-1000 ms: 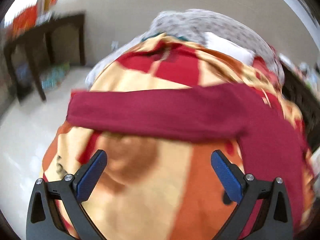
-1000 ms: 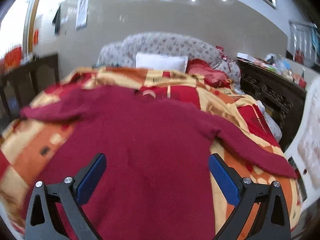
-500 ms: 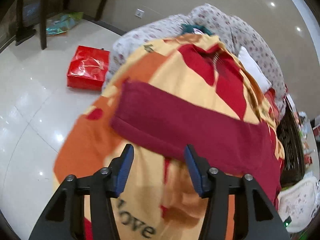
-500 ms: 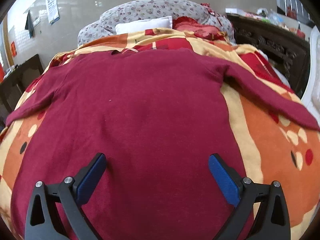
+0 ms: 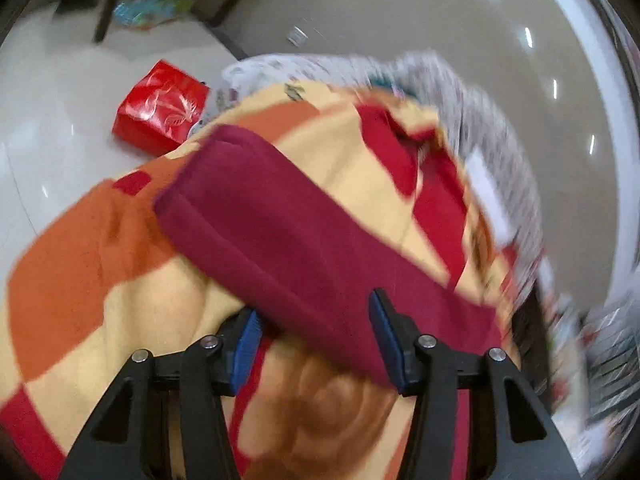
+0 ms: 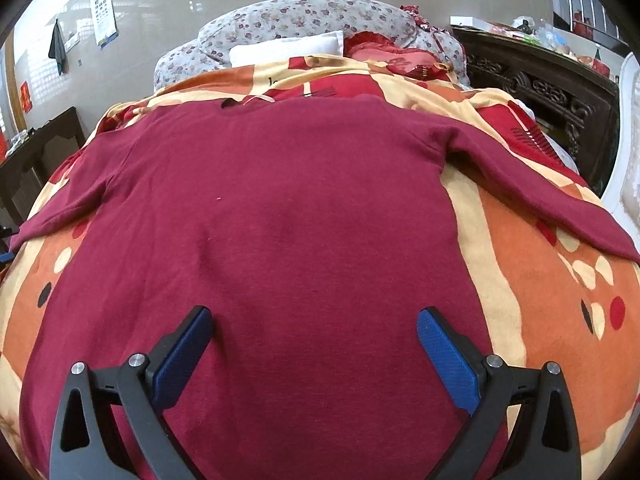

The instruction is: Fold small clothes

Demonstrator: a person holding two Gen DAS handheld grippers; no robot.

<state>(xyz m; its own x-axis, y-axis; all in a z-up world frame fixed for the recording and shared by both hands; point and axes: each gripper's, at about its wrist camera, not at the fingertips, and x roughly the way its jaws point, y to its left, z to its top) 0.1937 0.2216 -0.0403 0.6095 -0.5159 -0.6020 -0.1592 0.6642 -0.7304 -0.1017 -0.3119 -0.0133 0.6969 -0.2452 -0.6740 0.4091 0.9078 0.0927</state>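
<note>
A maroon shirt (image 6: 304, 216) is seen spread flat, front down, on the patterned quilt (image 6: 552, 280), its collar toward the white pillow (image 6: 286, 50) and both sleeves lying outward on the quilt. At the left sleeve (image 5: 288, 236), the left gripper (image 5: 316, 338) is held with its jaws parted around the cloth, not yet closed on it. Over the shirt's lower middle, the right gripper (image 6: 314, 344) is held wide open.

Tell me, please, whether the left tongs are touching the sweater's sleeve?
Cannot tell. In the blurred left wrist view, the sleeve runs between the open left tongs, but no contact or gap shows plainly.
</note>
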